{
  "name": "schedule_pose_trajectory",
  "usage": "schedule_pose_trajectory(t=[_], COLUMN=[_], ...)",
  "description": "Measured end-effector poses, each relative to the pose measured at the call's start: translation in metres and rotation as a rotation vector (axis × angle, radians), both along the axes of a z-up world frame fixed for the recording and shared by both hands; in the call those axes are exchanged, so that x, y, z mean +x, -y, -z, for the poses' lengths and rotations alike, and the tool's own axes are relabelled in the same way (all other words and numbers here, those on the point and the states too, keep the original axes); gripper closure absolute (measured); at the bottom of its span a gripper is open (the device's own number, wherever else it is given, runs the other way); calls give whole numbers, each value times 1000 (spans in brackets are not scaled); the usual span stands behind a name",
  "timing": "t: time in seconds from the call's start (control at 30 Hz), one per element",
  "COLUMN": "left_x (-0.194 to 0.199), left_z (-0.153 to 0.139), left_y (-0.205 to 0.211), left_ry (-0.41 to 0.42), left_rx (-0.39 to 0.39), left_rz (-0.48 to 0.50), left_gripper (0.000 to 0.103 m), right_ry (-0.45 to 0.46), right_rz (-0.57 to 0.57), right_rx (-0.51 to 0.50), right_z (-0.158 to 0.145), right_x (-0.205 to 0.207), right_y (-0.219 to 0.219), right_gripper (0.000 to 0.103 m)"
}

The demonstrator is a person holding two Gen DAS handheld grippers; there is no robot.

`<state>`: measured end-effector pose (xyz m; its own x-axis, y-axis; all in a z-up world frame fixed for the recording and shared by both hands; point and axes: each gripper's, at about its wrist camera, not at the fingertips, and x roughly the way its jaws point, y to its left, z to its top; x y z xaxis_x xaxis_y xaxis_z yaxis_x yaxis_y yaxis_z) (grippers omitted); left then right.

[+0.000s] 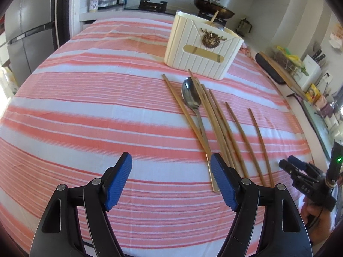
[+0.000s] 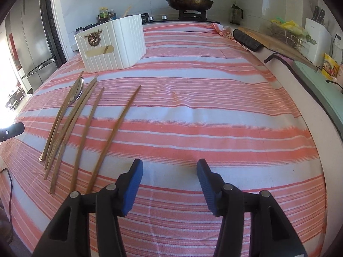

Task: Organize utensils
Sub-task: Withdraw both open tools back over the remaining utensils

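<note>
Several wooden chopsticks [image 1: 220, 120] and a metal spoon [image 1: 191, 95] with a gold handle lie side by side on the striped tablecloth [image 1: 96, 111], in front of a white ribbed utensil holder [image 1: 201, 49]. My left gripper [image 1: 171, 160] hangs open over the cloth, its right pad by the spoon handle's end, nothing between the pads. In the right wrist view the chopsticks [image 2: 115, 126], spoon [image 2: 75, 94] and holder [image 2: 111, 45] lie to the left. My right gripper [image 2: 170, 165] is open over bare cloth, just right of the nearest chopstick ends, also visible from the left camera [image 1: 291, 165].
A stove with a lidded pan [image 2: 189, 3] stands behind the table. Along the right edge are a black pad [image 2: 246, 38], a wooden board [image 2: 276, 45], a knife block [image 2: 317, 34] and a green tray [image 2: 321, 90]. A fridge [image 1: 27, 34] stands at the left.
</note>
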<state>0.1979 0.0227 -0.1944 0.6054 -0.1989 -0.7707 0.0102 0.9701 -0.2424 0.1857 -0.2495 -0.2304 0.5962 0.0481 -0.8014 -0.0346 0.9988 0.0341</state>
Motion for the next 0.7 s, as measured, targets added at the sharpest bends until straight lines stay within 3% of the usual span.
schedule_pose_trajectory(t=[0.7], left_x=[8], left_z=[13], left_y=[1], left_ry=[-45], left_rx=[2], left_rz=[-48], left_gripper=[23], right_ry=[1], right_rz=[1], right_rx=[-5], right_z=[0], right_x=[0], right_y=[-1], right_gripper=[48])
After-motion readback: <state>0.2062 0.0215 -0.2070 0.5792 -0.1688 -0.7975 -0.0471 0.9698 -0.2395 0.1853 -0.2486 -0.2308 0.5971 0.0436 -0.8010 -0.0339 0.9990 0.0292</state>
